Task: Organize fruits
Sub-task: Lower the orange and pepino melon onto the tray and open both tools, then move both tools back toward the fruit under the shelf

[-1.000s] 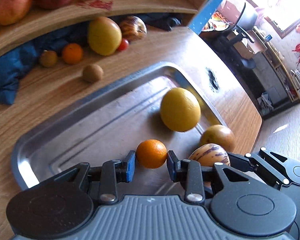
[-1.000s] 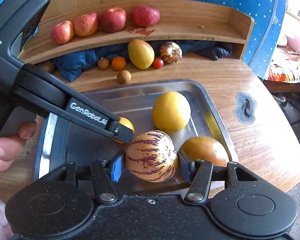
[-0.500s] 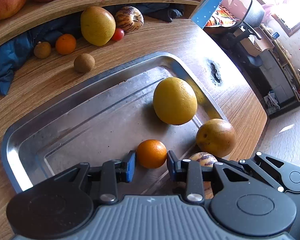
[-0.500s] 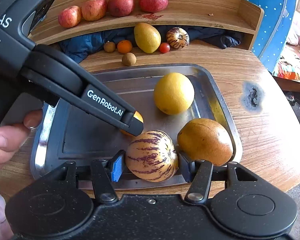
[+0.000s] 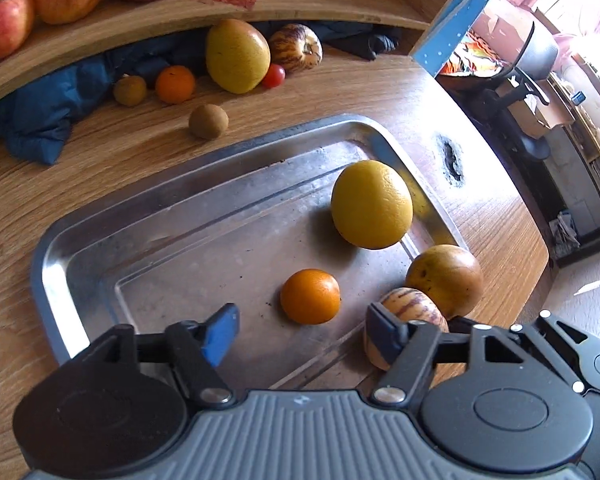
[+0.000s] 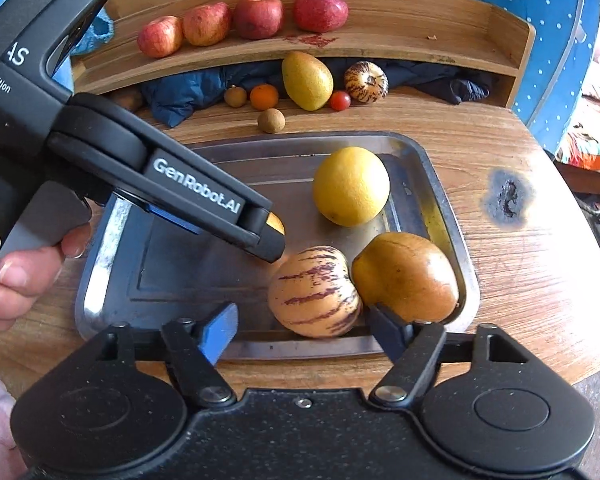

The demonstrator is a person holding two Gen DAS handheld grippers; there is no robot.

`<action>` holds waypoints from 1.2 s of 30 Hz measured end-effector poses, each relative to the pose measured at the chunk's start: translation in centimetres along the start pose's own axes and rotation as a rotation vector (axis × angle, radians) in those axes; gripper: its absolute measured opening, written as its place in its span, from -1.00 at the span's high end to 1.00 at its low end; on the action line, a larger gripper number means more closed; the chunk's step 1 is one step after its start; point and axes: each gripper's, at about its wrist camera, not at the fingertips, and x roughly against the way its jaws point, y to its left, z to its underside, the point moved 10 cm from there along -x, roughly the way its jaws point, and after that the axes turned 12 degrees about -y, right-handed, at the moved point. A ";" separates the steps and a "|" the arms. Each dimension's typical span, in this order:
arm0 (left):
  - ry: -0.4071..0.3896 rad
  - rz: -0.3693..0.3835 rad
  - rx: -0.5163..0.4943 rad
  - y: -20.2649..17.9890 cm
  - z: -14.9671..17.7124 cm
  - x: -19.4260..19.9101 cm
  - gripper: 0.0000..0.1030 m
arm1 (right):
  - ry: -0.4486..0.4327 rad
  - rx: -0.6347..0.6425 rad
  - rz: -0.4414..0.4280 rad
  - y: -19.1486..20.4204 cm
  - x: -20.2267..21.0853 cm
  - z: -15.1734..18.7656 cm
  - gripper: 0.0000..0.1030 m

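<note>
A steel tray (image 5: 60, 248) (image 6: 100, 256) lies on the wooden table. In the left wrist view my left gripper (image 5: 302, 336) is open, and a small orange (image 5: 310, 296) rests on the tray just ahead of its gap, untouched. My right gripper (image 6: 304, 332) is open too. A striped cream-and-purple fruit (image 6: 314, 292) (image 5: 410, 306) sits on the tray just beyond its fingers, leaning on a brown fruit (image 6: 406, 276) (image 5: 446, 280). A big yellow citrus (image 6: 350, 186) (image 5: 372, 204) lies farther back. In the right wrist view the left gripper's finger (image 6: 204, 204) hides most of the orange.
A curved wooden shelf (image 6: 400, 28) at the back carries several apples (image 6: 258, 16). Below it lie a blue cloth (image 6: 184, 92), a yellow fruit (image 6: 307, 80), another striped fruit (image 6: 366, 82), a cherry tomato (image 6: 340, 101) and small round fruits. A burn mark (image 6: 508, 196) lies right of the tray.
Both grippers went from shut to open. The orange and the striped fruit were let go and now rest on the tray. Both grippers have drawn back a little.
</note>
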 end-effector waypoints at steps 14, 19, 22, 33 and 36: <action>-0.150 -0.093 0.202 2.1 2.0 5.0 -0.99 | -0.009 0.061 -0.062 -0.4 2.5 0.7 -0.98; -0.158 -0.159 0.250 3.9 3.7 6.9 -0.99 | -0.005 0.084 -0.091 -0.3 3.1 1.0 -0.98; -0.128 -0.192 0.279 5.1 5.5 8.0 -0.99 | -0.011 0.090 -0.108 -0.3 3.6 1.0 -0.98; -0.087 -0.300 0.324 7.0 8.9 10.8 -0.99 | -0.077 0.070 -0.114 -0.8 4.9 -0.1 -0.98; -0.088 -0.315 0.321 7.2 8.3 11.0 -0.99 | -0.093 0.063 -0.109 -0.9 5.1 -0.7 -0.98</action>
